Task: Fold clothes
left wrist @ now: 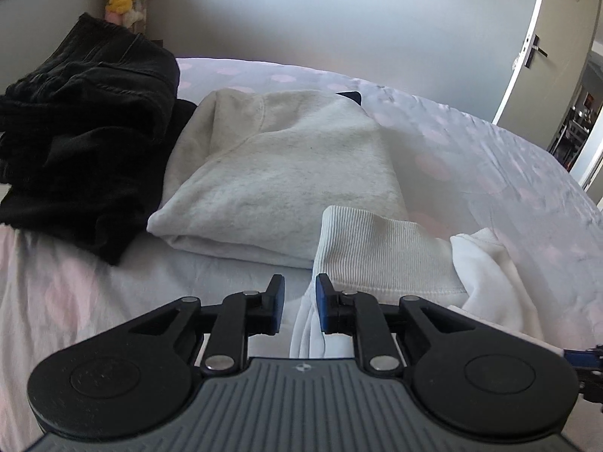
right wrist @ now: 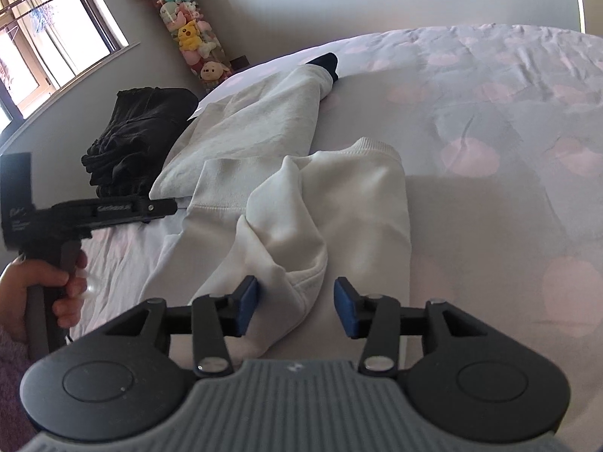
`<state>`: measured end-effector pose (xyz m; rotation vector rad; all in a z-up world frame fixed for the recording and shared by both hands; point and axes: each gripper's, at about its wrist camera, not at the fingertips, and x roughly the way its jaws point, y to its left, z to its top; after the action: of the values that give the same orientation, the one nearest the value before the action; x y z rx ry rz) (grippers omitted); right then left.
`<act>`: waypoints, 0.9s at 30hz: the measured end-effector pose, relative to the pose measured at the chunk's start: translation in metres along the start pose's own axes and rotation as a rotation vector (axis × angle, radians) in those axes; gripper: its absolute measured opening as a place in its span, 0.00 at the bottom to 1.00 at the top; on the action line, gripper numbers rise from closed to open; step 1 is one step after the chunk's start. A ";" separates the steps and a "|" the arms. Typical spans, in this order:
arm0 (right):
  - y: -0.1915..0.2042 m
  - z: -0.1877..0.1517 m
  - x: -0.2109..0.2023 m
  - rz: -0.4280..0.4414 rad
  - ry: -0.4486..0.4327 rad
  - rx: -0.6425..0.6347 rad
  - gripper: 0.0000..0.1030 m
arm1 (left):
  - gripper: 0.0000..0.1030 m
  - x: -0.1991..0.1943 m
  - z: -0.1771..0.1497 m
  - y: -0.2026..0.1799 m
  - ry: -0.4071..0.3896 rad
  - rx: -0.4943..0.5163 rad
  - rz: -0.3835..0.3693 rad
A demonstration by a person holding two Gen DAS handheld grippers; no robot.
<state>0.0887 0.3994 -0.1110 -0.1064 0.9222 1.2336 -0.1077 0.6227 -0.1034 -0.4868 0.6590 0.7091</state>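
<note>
A white sweatshirt (right wrist: 339, 211) lies partly folded on the bed, a sleeve bunched over its front. Its ribbed hem (left wrist: 380, 248) shows in the left wrist view. My left gripper (left wrist: 299, 303) is open, its jaws at the hem's near left edge with cloth lying beside the right pad. My right gripper (right wrist: 296, 303) is open wide, with the sleeve's cuff fold (right wrist: 301, 282) lying between the jaws. The left gripper also shows in the right wrist view (right wrist: 94, 211), held by a hand beside the sweatshirt.
A folded grey sweatshirt (left wrist: 286, 173) lies behind the white one. A stack of black folded clothes (left wrist: 83, 139) sits to its left. The bedsheet (right wrist: 508, 150) is lilac with pink spots. A column of plush toys (right wrist: 188, 30) stands in the corner; a door (left wrist: 550, 45) is at right.
</note>
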 end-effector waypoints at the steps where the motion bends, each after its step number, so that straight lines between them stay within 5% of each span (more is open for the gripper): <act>1: -0.003 0.001 0.005 0.012 0.008 0.028 0.47 | 0.21 -0.007 -0.004 0.002 0.003 -0.024 0.002; 5: -0.020 0.004 0.024 0.074 0.054 0.178 0.47 | 0.21 -0.033 -0.020 0.013 0.014 -0.145 0.023; 7: -0.022 0.008 0.029 0.096 0.072 0.220 0.34 | 0.21 -0.043 -0.031 0.022 0.005 -0.214 0.024; 10: -0.002 0.019 0.024 0.113 0.043 0.155 0.23 | 0.21 -0.056 -0.050 0.037 -0.022 -0.310 0.012; 15: 0.060 0.049 0.022 0.169 -0.011 -0.042 0.20 | 0.21 -0.059 -0.074 0.063 -0.040 -0.449 -0.025; 23: 0.157 0.073 0.069 0.157 0.073 -0.285 0.19 | 0.21 -0.062 -0.076 0.082 -0.084 -0.490 -0.064; 27: 0.173 0.067 0.108 0.116 0.147 -0.316 0.19 | 0.21 -0.064 -0.077 0.092 -0.097 -0.502 -0.071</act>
<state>-0.0165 0.5815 -0.0699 -0.4039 0.8623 1.4893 -0.2402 0.6093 -0.1297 -0.9265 0.3656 0.8274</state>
